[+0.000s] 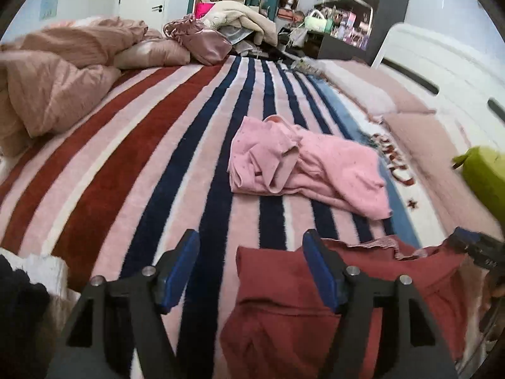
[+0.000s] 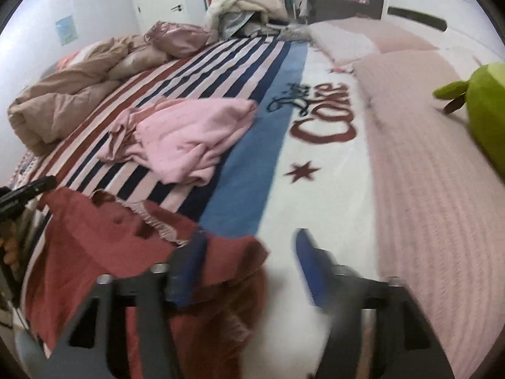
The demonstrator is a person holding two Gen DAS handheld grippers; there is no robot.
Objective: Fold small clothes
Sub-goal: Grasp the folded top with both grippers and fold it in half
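A dark red garment (image 1: 284, 303) lies crumpled on the striped blanket (image 1: 132, 170) at the near edge of the bed. It also shows in the right wrist view (image 2: 104, 252). My left gripper (image 1: 252, 268) is open, its right finger (image 1: 322, 271) over the garment's left part. My right gripper (image 2: 249, 268) is open, its left finger (image 2: 189, 268) over the garment's right edge. A pink garment (image 1: 303, 164) lies bunched in the middle of the bed, beyond both grippers; it also shows in the right wrist view (image 2: 186, 135).
A beige duvet (image 1: 56, 72) is heaped at the far left. A pink satin bag (image 1: 202, 41) and piled clothes (image 1: 243, 19) lie at the far end. Pink pillows (image 2: 419, 158) and a green plush toy (image 2: 483, 107) are at right, by the white headboard (image 1: 442, 72).
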